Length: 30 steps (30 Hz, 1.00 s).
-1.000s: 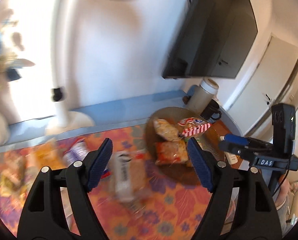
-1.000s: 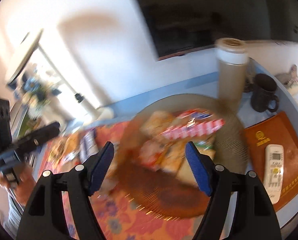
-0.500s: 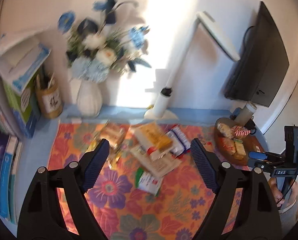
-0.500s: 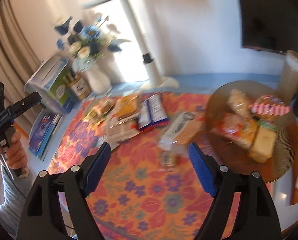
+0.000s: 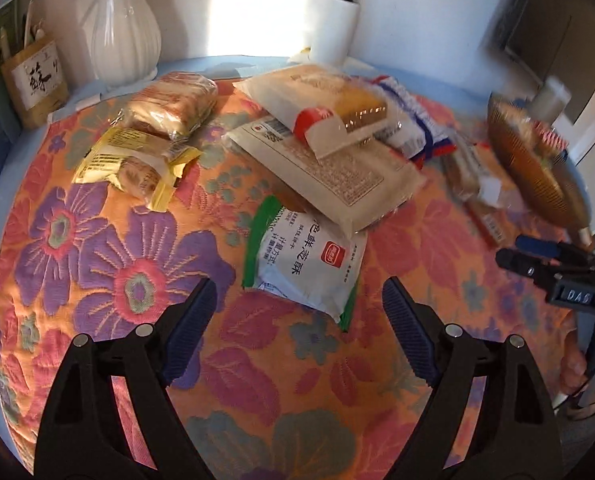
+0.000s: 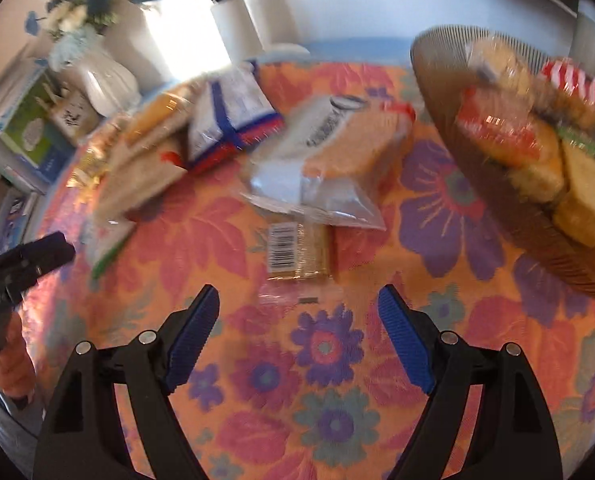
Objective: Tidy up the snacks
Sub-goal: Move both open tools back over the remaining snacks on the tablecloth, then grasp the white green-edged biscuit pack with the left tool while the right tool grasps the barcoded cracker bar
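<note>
Several snack packs lie on a floral cloth (image 5: 145,280). My left gripper (image 5: 299,300) is open and empty, just in front of a white-and-green pack (image 5: 305,264). Behind it lie a large beige pack (image 5: 337,168), a cake pack (image 5: 329,100), a yellow pack (image 5: 137,160) and a bread pack (image 5: 173,104). My right gripper (image 6: 299,312) is open and empty, in front of a clear cracker pack (image 6: 297,252) and a bread pack (image 6: 337,152). A brown basket (image 6: 497,184) at the right holds several snacks.
A white vase (image 5: 123,32), a pen holder (image 5: 37,80) and a white lamp post (image 5: 337,20) stand at the back. A box (image 6: 25,132) and books sit at the left. The right gripper shows in the left wrist view (image 5: 545,264).
Both grippers have swung left and moved down close to the cloth. The snack packs now fill the views. Both stay open.
</note>
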### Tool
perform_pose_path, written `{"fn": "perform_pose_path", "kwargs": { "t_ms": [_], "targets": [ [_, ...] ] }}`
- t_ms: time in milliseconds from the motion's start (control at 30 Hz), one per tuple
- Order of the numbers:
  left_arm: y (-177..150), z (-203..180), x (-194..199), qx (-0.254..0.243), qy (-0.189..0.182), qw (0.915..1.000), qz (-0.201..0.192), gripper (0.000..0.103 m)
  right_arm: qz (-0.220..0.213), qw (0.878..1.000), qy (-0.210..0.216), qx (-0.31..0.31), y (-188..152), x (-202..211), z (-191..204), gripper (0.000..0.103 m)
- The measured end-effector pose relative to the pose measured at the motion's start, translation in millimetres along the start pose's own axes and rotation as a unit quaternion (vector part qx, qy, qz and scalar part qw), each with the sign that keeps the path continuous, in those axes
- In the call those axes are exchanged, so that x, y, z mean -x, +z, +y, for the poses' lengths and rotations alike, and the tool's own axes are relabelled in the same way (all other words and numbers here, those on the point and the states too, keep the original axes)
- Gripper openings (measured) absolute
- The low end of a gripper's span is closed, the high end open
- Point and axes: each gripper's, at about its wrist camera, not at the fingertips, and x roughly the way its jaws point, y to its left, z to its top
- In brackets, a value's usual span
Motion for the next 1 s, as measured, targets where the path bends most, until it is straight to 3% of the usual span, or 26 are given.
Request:
{"fn": "perform_pose_path", "kwargs": {
  "t_ms": [100,300,400,467,533,767,867,1000],
  "targets": [
    [2.0,-2.3,-7.5,-0.013,0.033,0.9993,-0.003,0.088,-0.014,1.0,-0.019,0.01,5.5,-8.7,1.9,0.081],
    [0.6,12.7,-8.3,-0.01,0.036,0.9993,0.009,0.09,-0.035,0.997,-0.059,0.034,11.2,-22.8,13.5,0.076],
    [-2.8,32.8,-2.7,0.005,0.055,0.9984,0.011,0.092,-0.046,0.995,-0.079,0.048,9.4,-24.9,18.2,0.061],
    [-4.5,50.7,1.9,0.03,0.058,0.9978,0.014,0.092,-0.049,0.995,-0.075,0.051,7.4,-22.7,19.1,0.044],
    [-6.0,64.8,6.9,0.054,0.059,0.9967,0.013,0.091,-0.052,0.994,-0.074,0.057,4.5,-19.1,18.5,0.037],
    [6.5,50.6,7.5,0.069,-0.019,0.9972,0.023,0.092,-0.067,0.995,-0.059,0.054,-4.8,-14.9,12.3,0.038],
    [18.1,35.0,-12.1,0.073,-0.013,0.9967,0.034,0.092,-0.071,0.995,-0.05,0.056,-7.6,-14.6,10.9,0.039],
    [22.9,21.6,-20.6,0.06,0.03,0.9975,0.023,0.09,-0.075,0.996,-0.022,0.042,-10.2,-8.9,-0.7,0.039]
  ]
}}
